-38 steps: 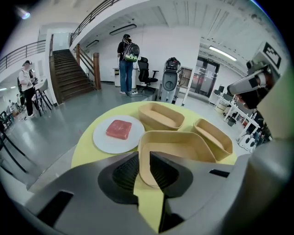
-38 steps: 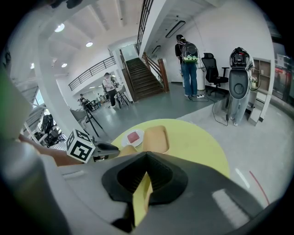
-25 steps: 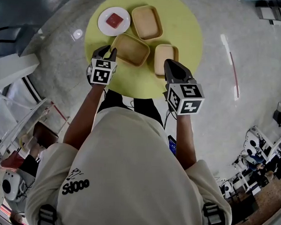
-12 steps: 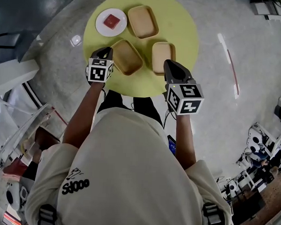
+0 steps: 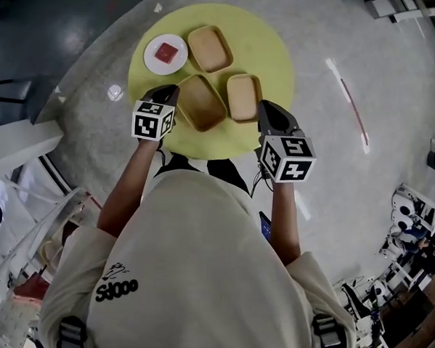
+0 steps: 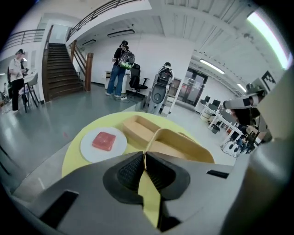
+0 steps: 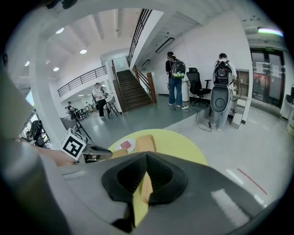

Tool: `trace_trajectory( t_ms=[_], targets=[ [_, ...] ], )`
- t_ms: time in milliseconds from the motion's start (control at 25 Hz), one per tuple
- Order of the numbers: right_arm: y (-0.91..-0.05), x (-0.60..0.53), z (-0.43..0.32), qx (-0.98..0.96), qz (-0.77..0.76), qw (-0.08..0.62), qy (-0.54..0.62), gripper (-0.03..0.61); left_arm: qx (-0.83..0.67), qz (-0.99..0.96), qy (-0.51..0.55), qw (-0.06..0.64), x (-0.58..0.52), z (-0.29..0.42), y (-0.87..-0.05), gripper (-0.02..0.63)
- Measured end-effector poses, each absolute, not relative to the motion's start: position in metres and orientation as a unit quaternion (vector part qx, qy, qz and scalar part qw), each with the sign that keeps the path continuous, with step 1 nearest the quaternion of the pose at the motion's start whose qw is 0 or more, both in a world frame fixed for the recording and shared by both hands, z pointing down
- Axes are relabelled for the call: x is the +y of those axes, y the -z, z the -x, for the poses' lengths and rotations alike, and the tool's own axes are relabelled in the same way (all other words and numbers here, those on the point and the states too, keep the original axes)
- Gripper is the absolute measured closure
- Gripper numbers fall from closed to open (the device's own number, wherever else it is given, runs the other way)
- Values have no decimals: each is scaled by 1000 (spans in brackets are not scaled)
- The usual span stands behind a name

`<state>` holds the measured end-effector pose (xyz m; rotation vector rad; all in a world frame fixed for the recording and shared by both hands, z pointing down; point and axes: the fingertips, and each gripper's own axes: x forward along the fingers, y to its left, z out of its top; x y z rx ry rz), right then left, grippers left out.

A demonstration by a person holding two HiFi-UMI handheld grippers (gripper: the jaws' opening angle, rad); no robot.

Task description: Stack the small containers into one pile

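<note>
Three tan containers sit on a round yellow table [image 5: 271, 56]: a far one [image 5: 209, 48], a middle one [image 5: 203, 102] and a right one [image 5: 243, 97]. My left gripper [image 5: 171, 93] is at the middle container's left rim. In the left gripper view its jaws [image 6: 144, 156] are closing and pinch that container's thin rim [image 6: 183, 149]. My right gripper [image 5: 267, 108] hovers just right of the right container. In the right gripper view it [image 7: 146, 155] is shut, with nothing clamped between the tips.
A white plate [image 5: 165, 54] with a red cube [image 6: 104, 140] stands at the table's far left, next to the far container. Grey floor surrounds the table. People, a staircase and office chairs are far off in the hall.
The left gripper's jaws have closed onto the middle container's left rim, and that container has turned a little. The right gripper has stayed beside the right container.
</note>
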<state>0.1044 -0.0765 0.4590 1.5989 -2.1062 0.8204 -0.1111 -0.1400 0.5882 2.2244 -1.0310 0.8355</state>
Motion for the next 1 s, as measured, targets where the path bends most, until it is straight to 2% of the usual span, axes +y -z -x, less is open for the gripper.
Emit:
trace_trajectory(
  t_ms=[240, 520, 1000],
  targets=[
    [-449, -61, -131, -724, -603, 168, -288, 568, -309, -868, -310, 234, -152, 44, -561, 589],
    [-453, -39, -163, -692, -636, 159, -302, 568, -232, -886, -345, 204, -156, -20, -567, 589],
    [-470, -19, -193, -654, -660, 152, -338, 568, -192, -874, -400, 198, -163, -61, -605, 589]
  ],
)
